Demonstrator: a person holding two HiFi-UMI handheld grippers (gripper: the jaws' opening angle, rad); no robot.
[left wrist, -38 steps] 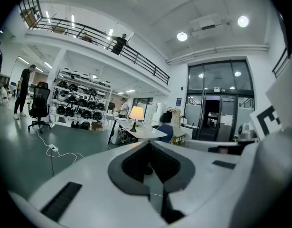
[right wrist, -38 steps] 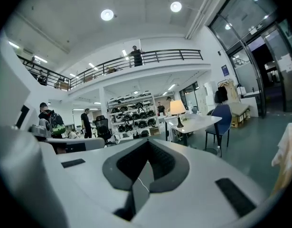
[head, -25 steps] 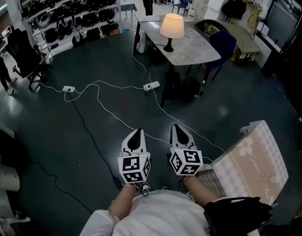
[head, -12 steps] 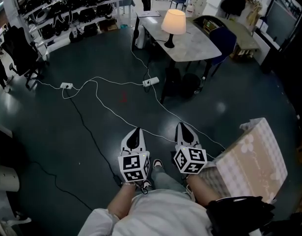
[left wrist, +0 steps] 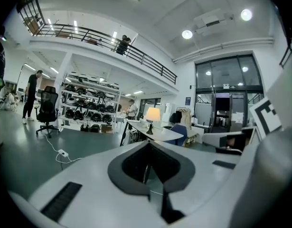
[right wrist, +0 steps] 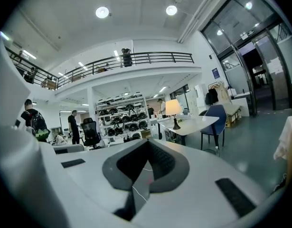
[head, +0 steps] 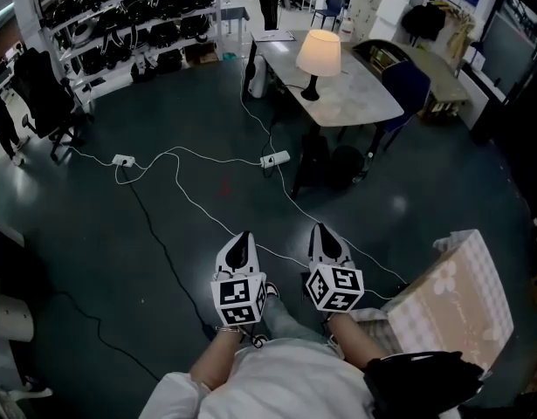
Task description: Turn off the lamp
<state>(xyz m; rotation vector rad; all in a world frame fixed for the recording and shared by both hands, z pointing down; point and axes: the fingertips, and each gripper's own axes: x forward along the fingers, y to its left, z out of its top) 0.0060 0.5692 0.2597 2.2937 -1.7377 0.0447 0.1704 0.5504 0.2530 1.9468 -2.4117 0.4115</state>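
Observation:
A lit lamp (head: 319, 55) with a cream shade and dark base stands on a grey table (head: 355, 103) far ahead. It also shows small in the left gripper view as the lamp (left wrist: 152, 115) and in the right gripper view as the lamp (right wrist: 173, 109). My left gripper (head: 241, 247) and right gripper (head: 324, 238) are held side by side low in the head view, both pointing toward the table, well short of it. Both are shut with nothing between the jaws.
White cables run across the dark floor to a power strip (head: 276, 158) by the table and another power strip (head: 122, 159) at the left. A blue chair (head: 406, 85) stands at the table. Shelving (head: 120, 24) lines the back left. A pale box (head: 456, 299) sits at my right.
The whole view has advanced toward the table: lamp and table have shifted right and slightly lower in the head view, and both grippers have moved forward with me.

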